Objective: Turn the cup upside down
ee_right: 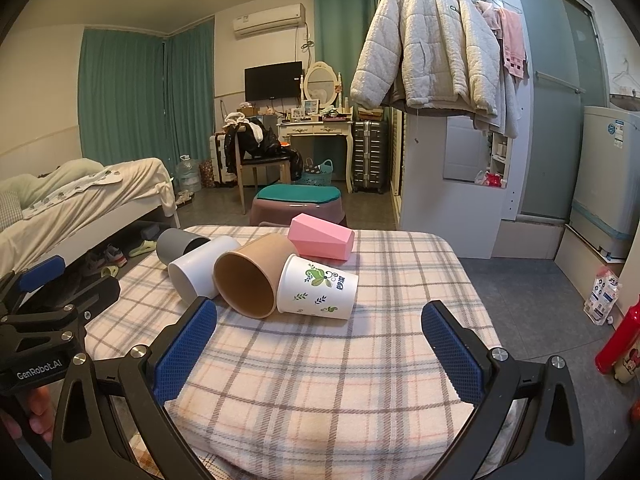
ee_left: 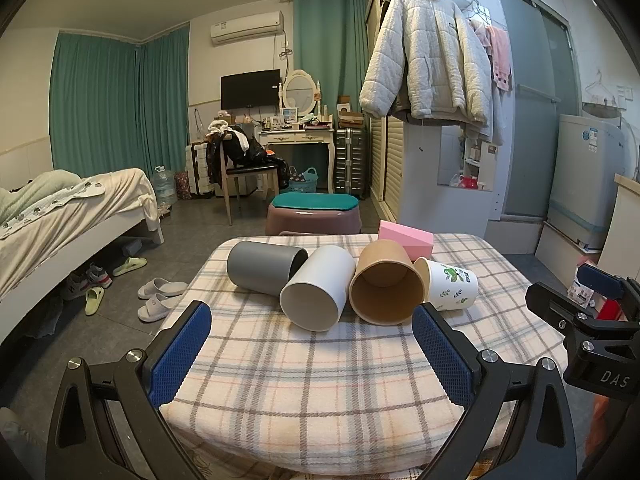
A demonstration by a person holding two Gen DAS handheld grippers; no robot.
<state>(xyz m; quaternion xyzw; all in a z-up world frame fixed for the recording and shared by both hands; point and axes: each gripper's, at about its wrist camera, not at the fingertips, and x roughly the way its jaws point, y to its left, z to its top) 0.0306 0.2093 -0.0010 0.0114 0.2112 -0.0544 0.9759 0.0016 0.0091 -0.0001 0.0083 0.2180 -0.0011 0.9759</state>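
Several cups lie on their sides in a row on the plaid-covered table [ee_left: 312,376]: a grey cup [ee_left: 262,266], a white cup [ee_left: 316,292], a brown paper cup [ee_left: 384,284], a white cup with green leaf print [ee_left: 452,284] and a pink faceted cup [ee_left: 406,238] behind them. They also show in the right wrist view: grey [ee_right: 176,246], white [ee_right: 200,270], brown [ee_right: 252,278], leaf-print [ee_right: 318,286], pink [ee_right: 322,242]. My left gripper [ee_left: 312,320] is open and empty, just short of the white and brown cups. My right gripper [ee_right: 320,320] is open and empty, just short of the leaf-print cup.
A purple stool with a teal cushion [ee_left: 314,214] stands behind the table. A bed [ee_left: 68,216] is at the left with slippers [ee_left: 160,296] on the floor. A wardrobe with a hanging white jacket [ee_left: 428,52] and a washing machine [ee_left: 588,176] are at the right.
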